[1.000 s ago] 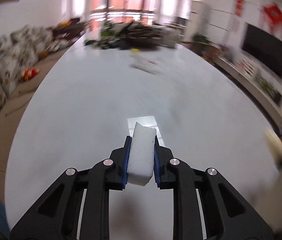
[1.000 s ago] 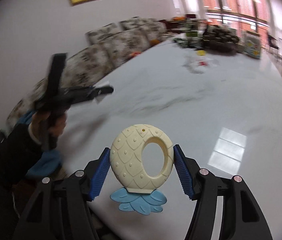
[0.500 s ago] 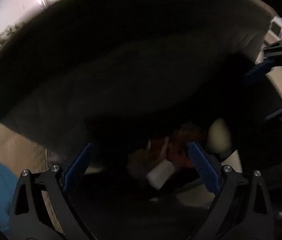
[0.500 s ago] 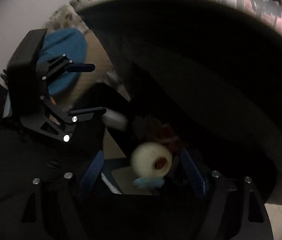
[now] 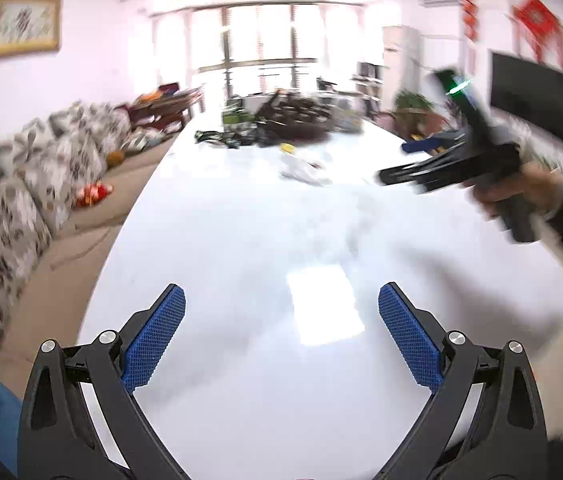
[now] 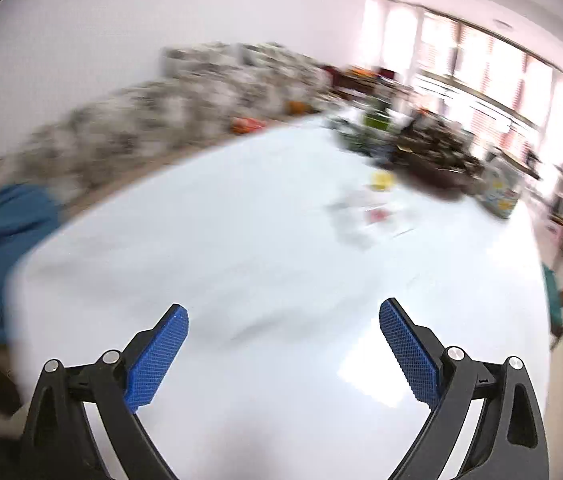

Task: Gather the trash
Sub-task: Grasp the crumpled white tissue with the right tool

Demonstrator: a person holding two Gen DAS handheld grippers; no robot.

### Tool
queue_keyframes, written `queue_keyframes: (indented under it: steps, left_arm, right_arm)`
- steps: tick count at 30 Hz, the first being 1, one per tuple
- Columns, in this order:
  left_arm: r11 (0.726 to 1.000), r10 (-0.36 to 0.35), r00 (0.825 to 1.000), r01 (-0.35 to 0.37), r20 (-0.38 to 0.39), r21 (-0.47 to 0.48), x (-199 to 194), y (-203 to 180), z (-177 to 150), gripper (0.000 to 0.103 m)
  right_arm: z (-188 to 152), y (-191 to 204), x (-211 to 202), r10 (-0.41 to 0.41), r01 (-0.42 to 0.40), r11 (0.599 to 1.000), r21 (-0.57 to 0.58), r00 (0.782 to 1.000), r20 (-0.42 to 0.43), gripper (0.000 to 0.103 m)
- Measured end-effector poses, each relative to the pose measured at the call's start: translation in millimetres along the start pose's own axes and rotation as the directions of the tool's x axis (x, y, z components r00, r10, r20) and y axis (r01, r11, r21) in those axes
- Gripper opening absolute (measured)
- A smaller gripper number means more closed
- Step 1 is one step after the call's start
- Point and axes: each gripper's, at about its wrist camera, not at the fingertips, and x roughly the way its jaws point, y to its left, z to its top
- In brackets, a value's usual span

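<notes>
The left gripper (image 5: 281, 312) is hovering over the white table (image 5: 241, 240) with its blue pads spread wide and nothing between them. The right gripper (image 6: 283, 330) is likewise empty, its jaws opening as it hangs above the same glossy top; in the left wrist view it is showing as a blurred black frame gripped by the person's right hand (image 5: 521, 192).

Farther out, past the bare near half of the table, a crumpled pale wrapper (image 6: 365, 216) with a red patch is lying flat on the surface, and a small yellow scrap (image 6: 381, 180) is sitting just beyond it. Behind both, a dark pile of clutter (image 6: 429, 148) is crowding the far end near the windows. A floral sofa (image 5: 21, 184) is running along the table's left side.

The wrapper is looking thin, light and limp, probably plastic film or paper, so it is likely to slide on the slick top rather than lift. Pinching a raised crease or an upturned edge seems the safest hold. Blur is hiding what the yellow scrap is.
</notes>
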Motion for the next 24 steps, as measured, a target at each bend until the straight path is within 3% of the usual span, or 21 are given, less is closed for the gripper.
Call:
queue_keyframes:
  steps: [3, 9, 10, 11, 12, 13, 15, 19, 22, 24]
  left_arm:
    - [0.996, -0.006, 0.999, 0.002, -0.052, -0.089, 63, 12, 26, 0.095]
    - [0.988, -0.037, 0.994, 0.022, -0.099, -0.153, 100, 16, 31, 0.095]
    - [0.988, -0.040, 0.993, 0.023, -0.110, -0.153, 107, 14, 29, 0.095]
    - [0.989, -0.031, 0.992, 0.014, -0.120, -0.148, 111, 15, 32, 0.095]
    - [0.990, -0.018, 0.991, -0.001, -0.131, -0.140, 114, 14, 32, 0.095]
    - [0.991, -0.010, 0.991, -0.009, -0.137, -0.132, 115, 11, 33, 0.095]
    - [0.993, -0.020, 0.990, 0.003, -0.136, -0.121, 113, 6, 34, 0.095]
    - [0.998, 0.000, 0.992, -0.008, -0.125, -0.063, 125, -5, 46, 0.095]
    - [1.000, 0.024, 0.996, -0.024, -0.089, -0.003, 150, -13, 71, 0.095]
    - [0.999, 0.029, 0.996, -0.027, -0.089, 0.028, 182, -17, 97, 0.095]
  right_arm:
    - [47, -37, 84, 0.014, -0.013, 1.000, 0.018, 0.998, -0.057, 0.092]
    - [85, -52, 181, 0.054, -0.061, 0.996, -0.058, 0.991, -0.120, 0.097]
    - [85, -51, 189, 0.046, -0.054, 0.997, -0.062, 0.990, -0.134, 0.082]
    - [86, -50, 200, 0.030, -0.043, 0.997, -0.072, 0.985, -0.170, 0.058]
    - [87, -48, 200, 0.007, -0.022, 0.996, -0.088, 0.985, -0.174, 0.002]
    - [87, -46, 195, -0.014, 0.001, 0.996, -0.086, 0.987, -0.157, 0.002]
    - [82, -46, 165, 0.019, -0.027, 0.997, -0.068, 0.994, -0.107, 0.001]
    - [49, -53, 76, 0.191, -0.190, 0.982, 0.024, 0.981, -0.031, 0.001]
    - [-4, -65, -2, 0.301, -0.301, 0.949, 0.098, 0.953, 0.010, 0.001]
    - [-36, -71, -37, 0.301, -0.303, 0.944, 0.131, 0.953, 0.031, 0.001]
